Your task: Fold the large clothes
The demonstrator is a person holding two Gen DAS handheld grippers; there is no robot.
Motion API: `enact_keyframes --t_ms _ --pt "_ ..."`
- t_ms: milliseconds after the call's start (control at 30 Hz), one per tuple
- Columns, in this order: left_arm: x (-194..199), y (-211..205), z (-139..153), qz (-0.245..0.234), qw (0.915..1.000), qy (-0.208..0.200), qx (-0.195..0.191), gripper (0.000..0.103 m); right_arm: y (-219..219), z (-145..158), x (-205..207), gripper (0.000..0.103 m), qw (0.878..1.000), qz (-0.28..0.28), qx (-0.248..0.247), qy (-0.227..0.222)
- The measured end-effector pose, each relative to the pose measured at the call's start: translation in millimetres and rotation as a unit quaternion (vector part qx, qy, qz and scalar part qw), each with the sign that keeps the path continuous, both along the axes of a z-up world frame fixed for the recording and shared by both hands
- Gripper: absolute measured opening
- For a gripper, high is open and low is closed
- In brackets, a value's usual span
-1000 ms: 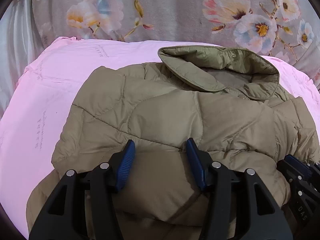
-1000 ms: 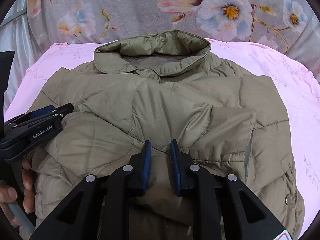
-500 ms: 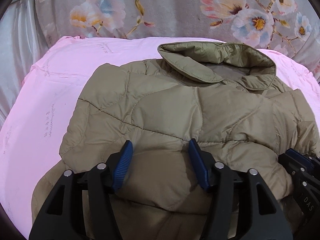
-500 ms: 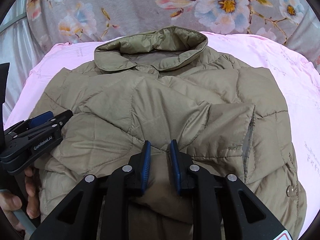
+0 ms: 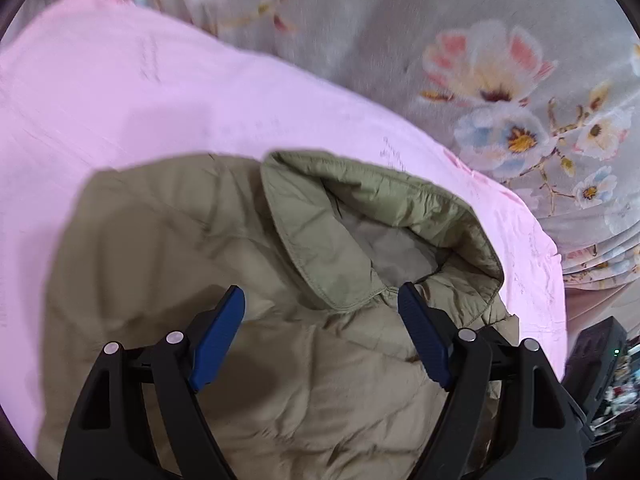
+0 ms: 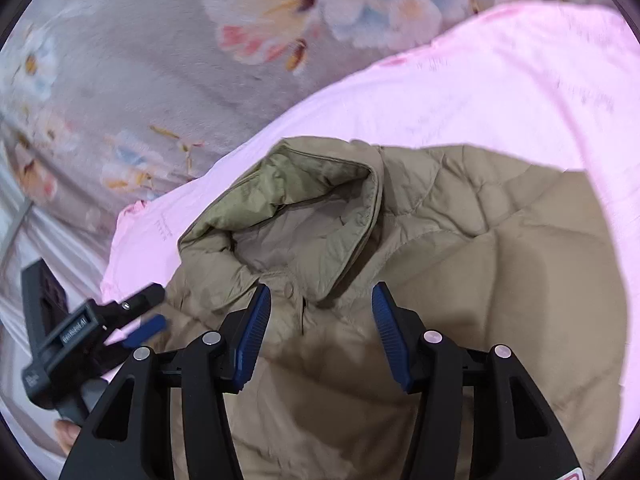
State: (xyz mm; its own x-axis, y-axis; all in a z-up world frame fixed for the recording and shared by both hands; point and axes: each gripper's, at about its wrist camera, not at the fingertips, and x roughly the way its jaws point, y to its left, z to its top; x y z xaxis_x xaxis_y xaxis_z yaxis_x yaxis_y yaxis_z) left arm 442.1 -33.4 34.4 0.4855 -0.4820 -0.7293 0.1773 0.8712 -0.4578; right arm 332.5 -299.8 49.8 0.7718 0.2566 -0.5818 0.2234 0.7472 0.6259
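The olive quilted jacket [image 5: 312, 360] lies on the pink sheet [image 5: 140, 112], which covers a bed or table in front of the grey floral blanket [image 5: 400, 40]. Its collar [image 5: 360, 216] stands open toward that blanket, and the padded body spreads toward the camera in a compact, doubled-up mound with layered panels, so at least one fold looks already made. Motion blur softens the near edge, so the number of layers cannot be counted with confidence.

The left gripper [image 5: 322, 316] hangs above the jacket just below the collar, its jaws opening, with no fabric pinched between the blue pads [image 5: 218, 344]. The right gripper [image 6: 320, 312] sits over the collar's base and front placket, its jaws also opening, and nothing is caught between them either. From the right wrist view the left gripper shows at the jacket's left edge.

Judging from this, the garment has been let go and sits folded at least once. What may be left is a further fold to bring the bundle smaller, plus smoothing the puffed surface and tucking the collar
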Motion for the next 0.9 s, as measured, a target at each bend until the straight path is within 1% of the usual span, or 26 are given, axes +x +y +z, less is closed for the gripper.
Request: enact_keyframes --t_ms 67,100,133,167,200,233,267,333,367,433,600,700,733,767,800,833,867,900 --pt "11.0 -4.8 -15.5 0.002 0.9995 0.027 -0.016 0.074 -3.5 -10.5 10.5 0.041 0.999 -0.002 0.034 0.002" --pt "14.5 -6.2 -21.1 0.005 0.9992 0.033 -0.023 0.068 -4.6 -13.3 15.0 0.027 0.999 0.001 0.046 0.001" --pt "14.4 -7.7 -23.1 0.005 0.9992 0.03 -0.025 0.053 -4.9 -15.2 17.2 0.008 0.999 0.003 0.05 -0.001" --pt "14.2 -9.5 -23.6 0.0 0.9994 0.026 -0.024 0.043 -3.8 -14.7 17.6 0.005 0.999 0.007 0.047 -0.007" --pt "12.9 -12.4 -25.2 -0.011 0.9994 0.024 -0.022 0.022 -2.3 -11.8 15.0 0.005 0.999 0.008 0.033 -0.018" --pt "12.1 -14.3 -27.9 -0.018 0.9995 0.022 -0.014 0.016 0.0 -8.4 11.5 0.004 1.0 0.008 0.013 -0.025" --pt "10.4 -16.2 -30.4 -0.021 0.9997 0.015 -0.002 0.016 2.3 -7.2 10.5 0.004 1.0 0.009 -0.007 -0.026" --pt "9.8 -17.7 -36.9 -0.024 0.9994 0.002 0.023 0.01 7.2 -9.7 11.7 0.004 0.999 0.01 -0.046 -0.016" --pt "9.6 -18.5 -40.3 -0.025 0.9992 0.0 0.03 0.009 10.7 -16.4 13.8 0.004 0.998 0.012 -0.061 -0.002" --pt "6.8 -20.6 -46.7 -0.026 0.9987 -0.01 0.042 0.007 12.7 -29.0 16.6 0.002 0.997 0.014 -0.073 0.016" --pt "-1.4 -27.7 -51.2 -0.026 0.9954 -0.041 0.082 0.007 15.5 -39.8 19.0 0.0 0.996 0.011 -0.087 0.018" --pt "-6.2 -29.1 -46.7 -0.027 0.9931 -0.054 0.1 0.01 13.2 -41.5 20.5 0.0 0.996 0.013 -0.081 0.017" --pt "-8.4 -25.6 -43.7 -0.028 0.9933 -0.055 0.098 0.013 12.1 -40.8 18.3 0.0 0.996 0.014 -0.081 0.021" --pt "-11.3 -18.4 -38.0 -0.031 0.9944 -0.052 0.087 0.015 10.5 -36.4 13.5 0.005 0.996 0.012 -0.084 0.026" --pt "-11.9 -13.2 -33.5 -0.032 0.9952 -0.052 0.076 0.018 10.6 -30.6 5.1 0.016 0.996 0.005 -0.089 0.023" --pt "-13.6 -3.6 -24.5 -0.029 0.9963 -0.056 0.059 0.028 10.5 -23.0 -3.0 0.019 0.996 -0.002 -0.092 0.011" --pt "-13.1 5.1 -14.7 -0.023 0.9969 -0.061 0.043 0.034 7.6 -12.7 -12.6 0.021 0.996 -0.009 -0.089 -0.009" --pt "-10.5 11.6 -7.0 -0.015 0.9975 -0.062 0.028 0.044 2.7 -4.0 -19.5 0.026 0.997 -0.013 -0.069 -0.03"
